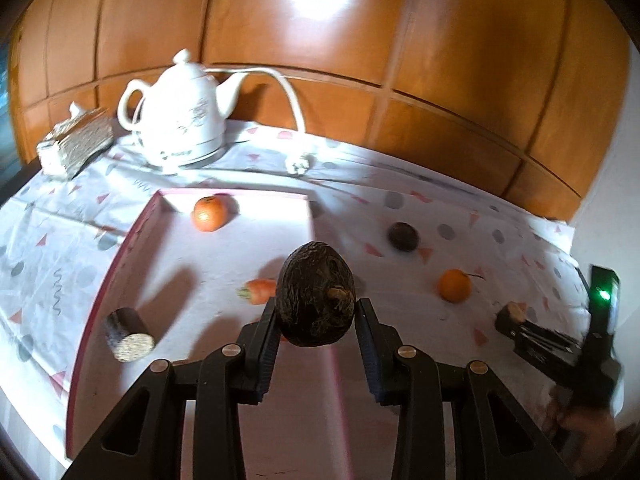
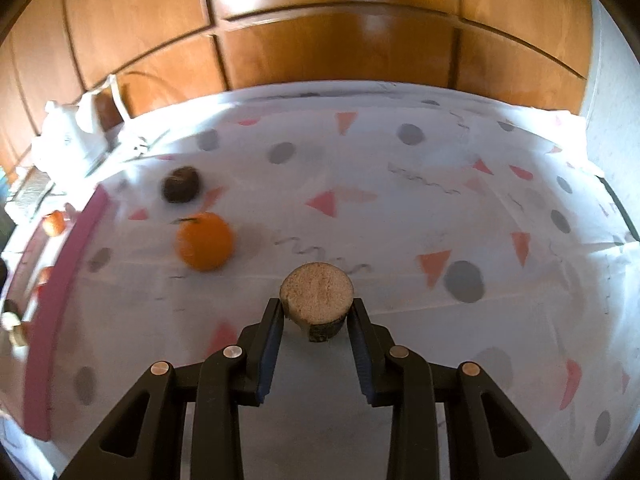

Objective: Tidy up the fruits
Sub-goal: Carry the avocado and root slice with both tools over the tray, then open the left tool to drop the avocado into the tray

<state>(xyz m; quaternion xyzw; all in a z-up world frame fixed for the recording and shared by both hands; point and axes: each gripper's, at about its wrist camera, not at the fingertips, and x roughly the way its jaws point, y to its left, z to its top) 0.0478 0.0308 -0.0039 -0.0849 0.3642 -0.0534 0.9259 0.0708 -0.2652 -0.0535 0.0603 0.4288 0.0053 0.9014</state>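
Two tools are each loaded. We find the left tool (image 1: 316,312) clenched on a dark wrinkled fruit (image 1: 315,294), held above the near right edge of the pink-rimmed tray (image 1: 116,256). The right tool (image 2: 316,314) grips a short cut cylinder with a pale fibrous end face (image 2: 316,294), held over the patterned cloth of the worktop (image 2: 400,216); in the left wrist view we see that same tool (image 1: 510,314) at the far right, well apart from the tray.

Inside the tray we note an orange citrus fruit (image 1: 209,213) near the far wall, a small carrot (image 1: 258,291) partly hidden behind the held fruit, and a second cut cylinder (image 1: 129,334) near the left rim. On the cloth right of the tray lie another dark fruit (image 1: 403,236) and a loose orange (image 1: 454,285), near each other but apart.

At the back of the worktop stand a white teapot-shaped kettle (image 1: 180,116) and a tissue box (image 1: 76,144).
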